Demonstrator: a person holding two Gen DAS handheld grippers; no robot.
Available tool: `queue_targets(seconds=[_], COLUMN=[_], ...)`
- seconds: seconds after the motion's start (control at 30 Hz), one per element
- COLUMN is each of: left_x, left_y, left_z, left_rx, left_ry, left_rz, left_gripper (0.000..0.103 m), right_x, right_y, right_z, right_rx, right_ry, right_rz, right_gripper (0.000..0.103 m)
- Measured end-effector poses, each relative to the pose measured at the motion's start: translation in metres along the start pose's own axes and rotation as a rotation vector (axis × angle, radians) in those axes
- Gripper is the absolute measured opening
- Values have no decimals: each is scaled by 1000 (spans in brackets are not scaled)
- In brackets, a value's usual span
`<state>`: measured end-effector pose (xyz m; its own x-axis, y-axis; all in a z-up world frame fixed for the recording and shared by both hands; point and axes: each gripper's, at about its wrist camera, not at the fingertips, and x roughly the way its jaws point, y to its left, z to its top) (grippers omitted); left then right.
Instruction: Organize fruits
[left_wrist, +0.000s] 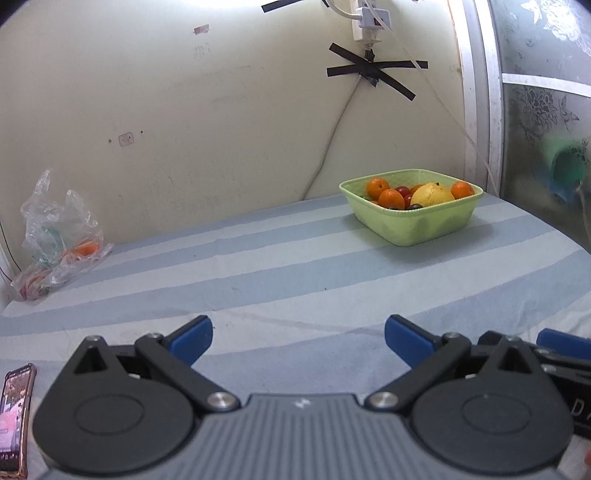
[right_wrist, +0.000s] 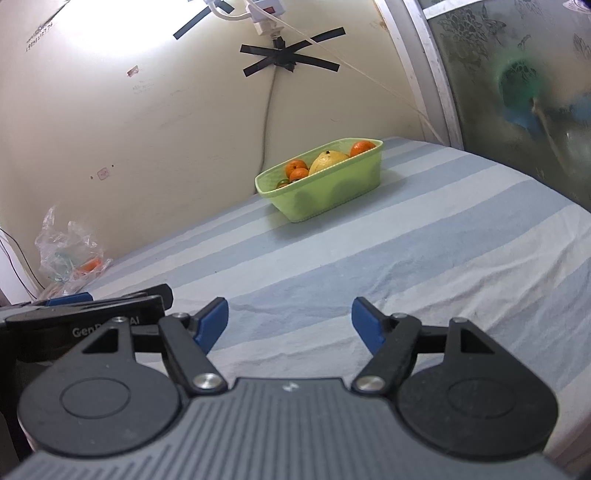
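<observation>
1. The green basket (left_wrist: 412, 218) sits on the striped surface (left_wrist: 258, 280), right of centre and in the upper half of the left wrist view, close to the wall. It holds oranges (left_wrist: 390, 198), a large yellow fruit (left_wrist: 432, 194) and a few small dark red ones.
2. From the right gripper (right_wrist: 290, 321) the basket (right_wrist: 325, 188) lies ahead near the centre of its view, well apart across bare cloth. Its long side runs from lower left to upper right in that view.
3. A clear plastic bag (left_wrist: 61, 236) lies at the left edge of the left wrist view against the wall, with something orange inside, likely another fruit. It is well apart from the basket.
4. The left gripper (left_wrist: 298, 339) stands with its jaws apart and nothing between them, tilted down toward the surface. The bag is on its side, so the left hand looks the nearer one for the bag.
5. The right gripper also has its jaws spread wide and empty, angled down over the cloth. The two grippers are side by side, each showing at the edge of the other's view.
6. A phone (left_wrist: 14, 413) lies at the lower left corner of the left wrist view.
7. Judged from this, most fruit is already in the basket; whatever is in the bag may be what remains.
</observation>
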<state>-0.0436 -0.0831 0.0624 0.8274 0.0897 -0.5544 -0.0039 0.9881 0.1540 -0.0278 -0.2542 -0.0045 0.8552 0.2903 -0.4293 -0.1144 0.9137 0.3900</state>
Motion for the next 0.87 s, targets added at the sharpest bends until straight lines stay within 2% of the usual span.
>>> queue_targets(seconds=[0.53, 0.8, 0.87], left_x=[10, 21, 29], left_y=[-11, -13, -12], left_z=[-2, 2, 4], left_rx=[36, 40, 34], left_ry=[28, 47, 66], left_rz=[-24, -70, -93], left_gripper=[103, 103, 103], right_x=[2, 0, 1], right_y=[-11, -15, -16], right_z=[-1, 2, 5], right_rx=[23, -7, -23], right_ry=[1, -28, -42], right_rz=[-16, -44, -58], right_gripper=[76, 76, 85])
